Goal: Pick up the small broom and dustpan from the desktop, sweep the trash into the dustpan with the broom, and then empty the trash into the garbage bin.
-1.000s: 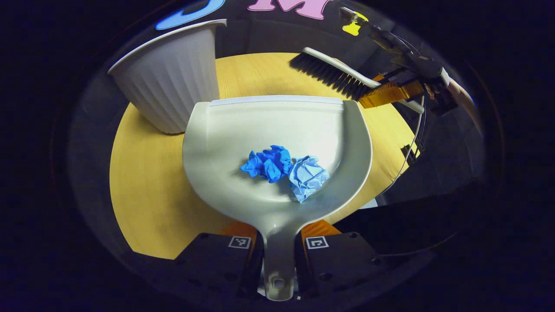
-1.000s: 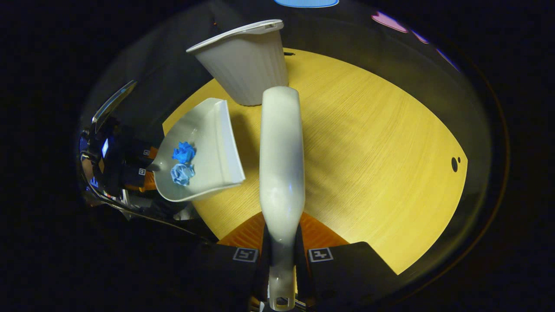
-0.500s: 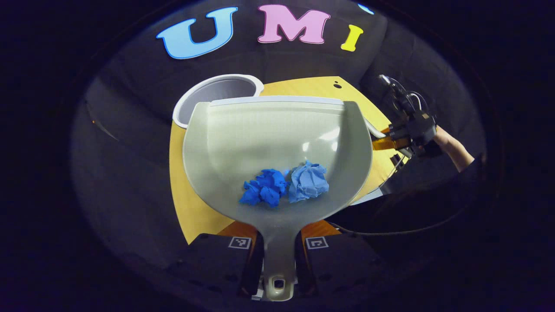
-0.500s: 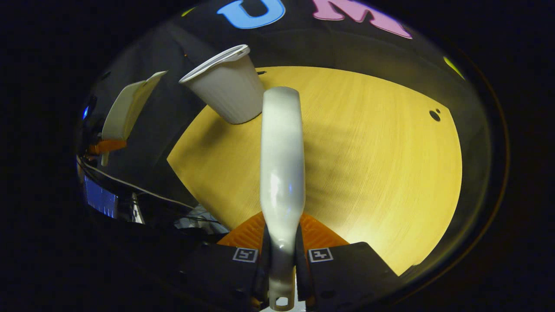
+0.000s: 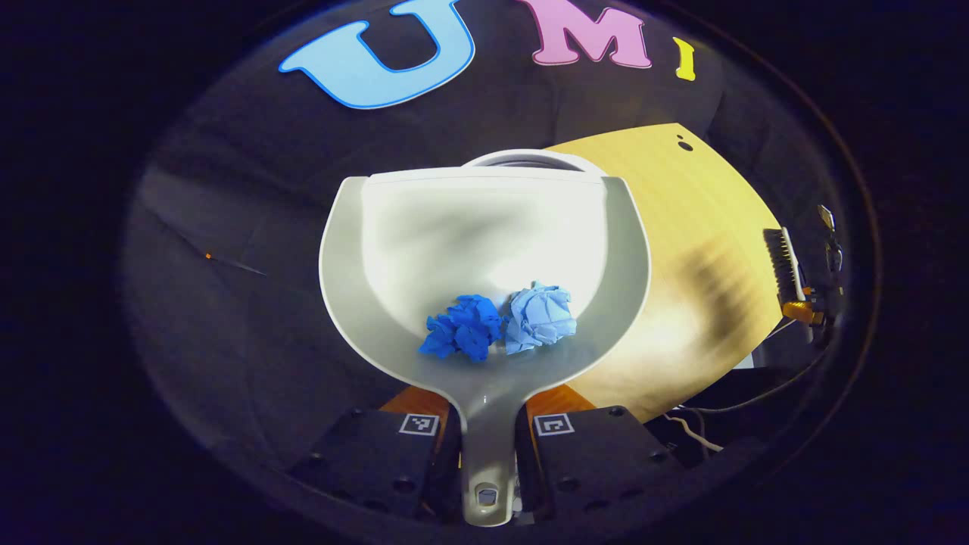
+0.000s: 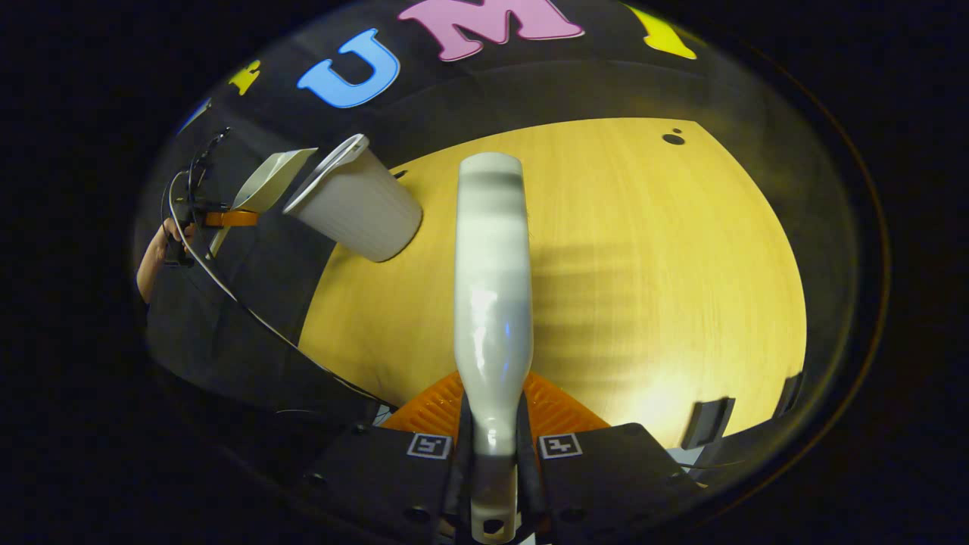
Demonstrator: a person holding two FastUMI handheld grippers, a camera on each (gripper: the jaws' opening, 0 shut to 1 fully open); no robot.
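Yellow table (image 5: 704, 227); left claw (image 5: 488, 439) grips dustpan (image 5: 484, 227), seemingly above bin (image 5: 526, 157).

Dustpan (image 5: 484, 227) pale grey; paper wads (image 5: 500, 327) dark and light blue; bin (image 6: 356, 208) white, ribbed; table (image 6: 643, 265) yellow wood-grain.

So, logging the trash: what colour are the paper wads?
Both blue, one darker, one paler; left gripper view.

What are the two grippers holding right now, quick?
Left gripper: closed on the dustpan handle, two blue paper balls inside.
Right gripper: closed on the broom handle.
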